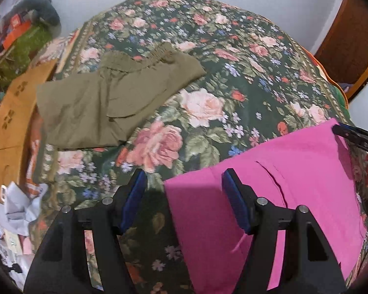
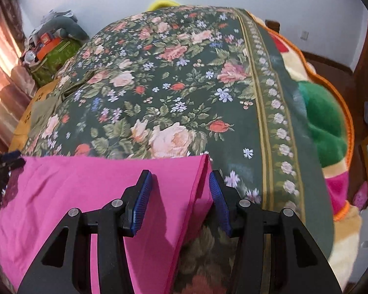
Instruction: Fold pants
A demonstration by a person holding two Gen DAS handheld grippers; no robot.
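The pink pants (image 2: 85,191) lie flat at the near edge of the flowered bedspread (image 2: 184,93), with the left gripper (image 1: 181,196) and right gripper (image 2: 180,196) spread wide, each over a side edge, probably ready to pinch.

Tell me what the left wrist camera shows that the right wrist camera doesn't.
Only the left wrist view clearly shows the folded olive-green pants lying flat, plus crumpled white paper at the bed's edge. Only the right wrist view shows the fuzzy green-and-orange blanket and pink curtains. Both share the bright pink pants, the dark floral bedspread, and open grippers.
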